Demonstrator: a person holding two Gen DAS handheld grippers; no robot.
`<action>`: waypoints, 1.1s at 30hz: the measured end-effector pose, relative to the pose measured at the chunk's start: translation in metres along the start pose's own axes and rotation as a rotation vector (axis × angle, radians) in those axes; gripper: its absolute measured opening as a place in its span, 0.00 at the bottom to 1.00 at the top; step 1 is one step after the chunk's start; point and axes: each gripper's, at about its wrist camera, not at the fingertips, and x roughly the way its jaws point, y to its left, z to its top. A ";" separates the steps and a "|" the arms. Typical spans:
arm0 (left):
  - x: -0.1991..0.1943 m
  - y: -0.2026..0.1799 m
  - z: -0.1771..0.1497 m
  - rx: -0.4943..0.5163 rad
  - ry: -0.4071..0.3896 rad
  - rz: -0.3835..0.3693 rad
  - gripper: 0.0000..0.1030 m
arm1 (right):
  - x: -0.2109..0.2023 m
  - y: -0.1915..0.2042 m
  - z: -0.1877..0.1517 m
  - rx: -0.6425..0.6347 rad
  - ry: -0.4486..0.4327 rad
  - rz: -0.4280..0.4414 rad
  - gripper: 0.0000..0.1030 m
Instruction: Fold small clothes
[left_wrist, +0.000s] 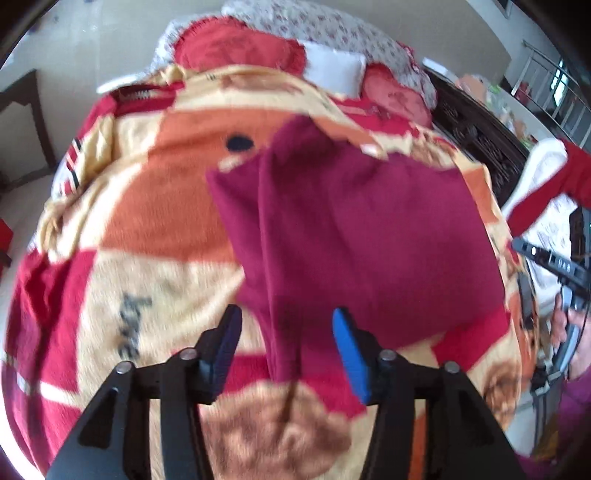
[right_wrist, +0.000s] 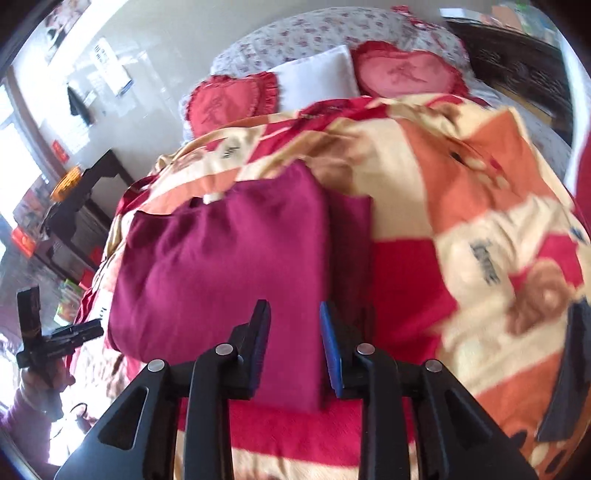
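Observation:
A dark maroon garment (left_wrist: 362, 236) lies folded on the patterned blanket (left_wrist: 155, 206), with a narrower flap along one side. My left gripper (left_wrist: 286, 328) hovers above its near edge, jaws apart, with the cloth below them and not pinched. In the right wrist view the same maroon garment (right_wrist: 221, 266) lies flat, a folded strip on its right. My right gripper (right_wrist: 293, 328) stands over its near edge with a narrow gap between the blue pads and nothing clamped. The left gripper also shows at the left edge (right_wrist: 55, 339), held in a hand.
The red, orange and cream blanket (right_wrist: 461, 206) covers the bed. Two red heart cushions (right_wrist: 232, 99) and a white pillow (right_wrist: 317, 77) lie at the head. A dark carved cabinet (left_wrist: 476, 136) stands beside the bed. A dark side table (right_wrist: 88, 195) stands on the other side.

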 end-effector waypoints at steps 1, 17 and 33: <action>0.001 -0.002 0.010 -0.005 -0.018 0.014 0.58 | 0.007 0.007 0.006 -0.019 0.004 -0.002 0.09; 0.102 0.005 0.103 -0.099 -0.009 0.207 0.62 | 0.114 0.014 0.098 -0.056 -0.059 -0.128 0.08; 0.121 0.008 0.109 -0.095 -0.021 0.229 0.66 | 0.138 -0.003 0.097 -0.019 -0.070 -0.120 0.08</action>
